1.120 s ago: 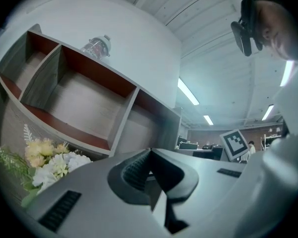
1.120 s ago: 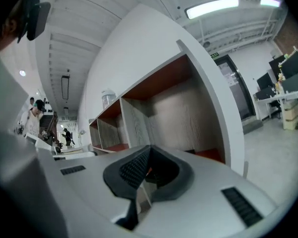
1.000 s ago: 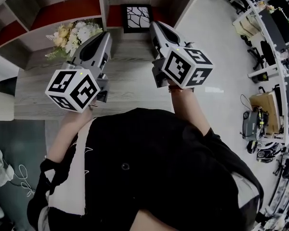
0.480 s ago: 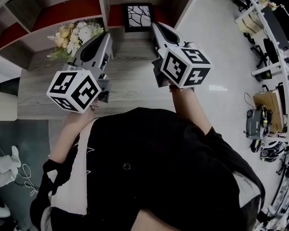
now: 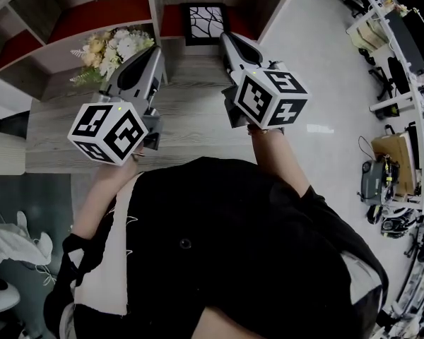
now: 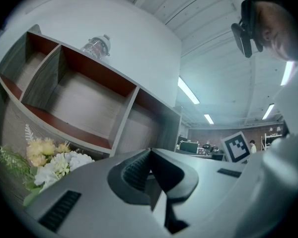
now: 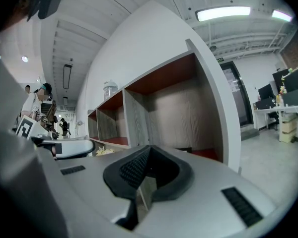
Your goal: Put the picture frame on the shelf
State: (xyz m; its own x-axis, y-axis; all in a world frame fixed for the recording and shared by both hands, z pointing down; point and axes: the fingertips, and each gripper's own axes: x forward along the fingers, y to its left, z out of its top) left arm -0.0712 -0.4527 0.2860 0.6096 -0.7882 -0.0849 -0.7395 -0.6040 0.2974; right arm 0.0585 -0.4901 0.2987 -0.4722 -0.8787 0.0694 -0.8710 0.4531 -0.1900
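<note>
The picture frame (image 5: 203, 23), black with a white panel of dark branching lines, stands inside the shelf compartment (image 5: 242, 21) at the top middle of the head view. My right gripper (image 5: 227, 41) hovers just right of and in front of it, jaws shut on nothing (image 7: 149, 147). My left gripper (image 5: 156, 54) hangs further left over the wooden top (image 5: 191, 111), also shut and empty (image 6: 150, 150). Neither gripper touches the frame.
A bunch of pale flowers (image 5: 113, 48) stands left of the frame, close to the left gripper (image 6: 49, 162). A clear bottle (image 6: 96, 46) sits on top of the shelf unit. Desks and office gear (image 5: 392, 62) line the floor to the right.
Both grippers stay almost still. A white shape on the floor at lower left has shifted.
</note>
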